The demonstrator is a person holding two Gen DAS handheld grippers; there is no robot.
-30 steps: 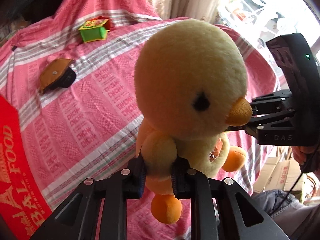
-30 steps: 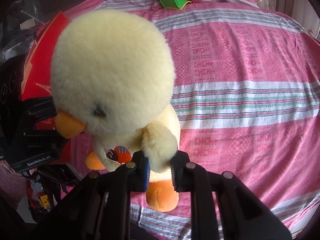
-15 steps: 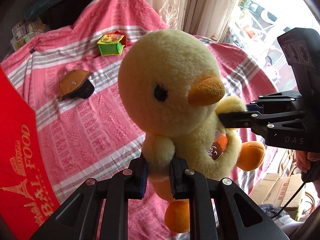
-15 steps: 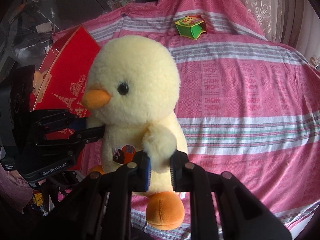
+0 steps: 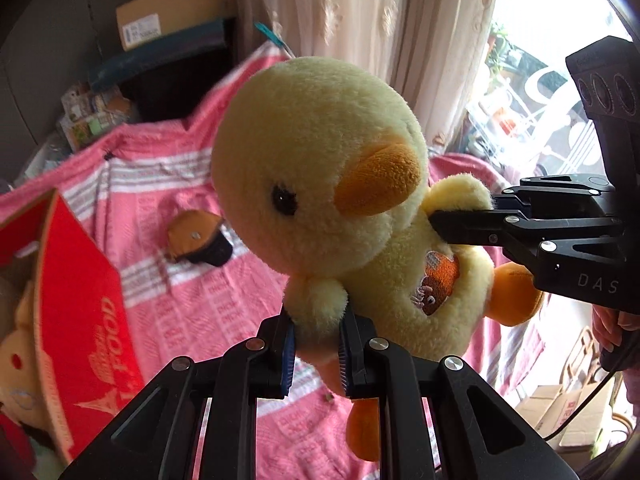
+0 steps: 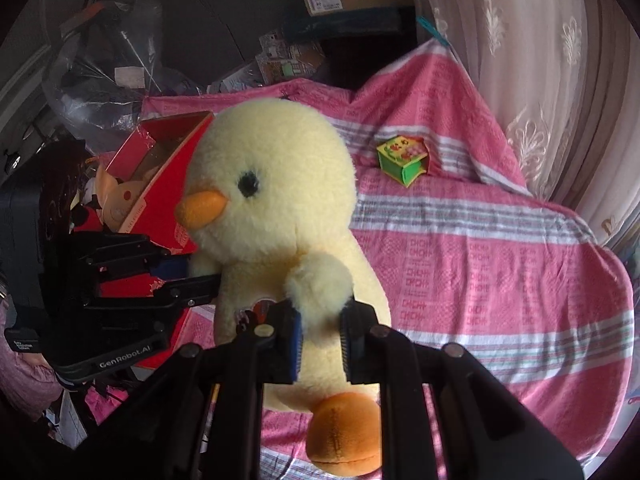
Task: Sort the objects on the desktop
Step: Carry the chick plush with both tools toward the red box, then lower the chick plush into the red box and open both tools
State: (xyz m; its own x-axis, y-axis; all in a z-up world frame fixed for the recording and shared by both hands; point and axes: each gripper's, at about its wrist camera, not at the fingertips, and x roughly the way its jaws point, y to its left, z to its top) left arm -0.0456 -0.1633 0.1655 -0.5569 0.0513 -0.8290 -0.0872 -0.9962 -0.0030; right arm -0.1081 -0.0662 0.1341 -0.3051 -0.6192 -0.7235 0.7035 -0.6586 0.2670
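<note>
A yellow plush duck (image 5: 320, 168) with an orange beak and feet hangs upright in the air above the pink striped cloth (image 5: 192, 304). My left gripper (image 5: 316, 352) is shut on one of its wings. My right gripper (image 6: 320, 340) is shut on the other wing; it also shows in the left wrist view (image 5: 464, 216). The duck (image 6: 280, 208) fills the middle of the right wrist view. A red cardboard box (image 5: 76, 304) stands open at the left, with another plush toy inside (image 6: 124, 196).
A brown and black pouch (image 5: 196, 236) lies on the cloth behind the duck. A green toy block (image 6: 402, 158) sits at the far side of the cloth. Curtains (image 6: 540, 80) and stacked boxes (image 5: 168, 20) stand behind. Plastic bags (image 6: 104, 76) lie at the left.
Both grippers have raised the duck and tilted it upright, so its face now shows. The views have swung up toward the curtains and the open red box.
</note>
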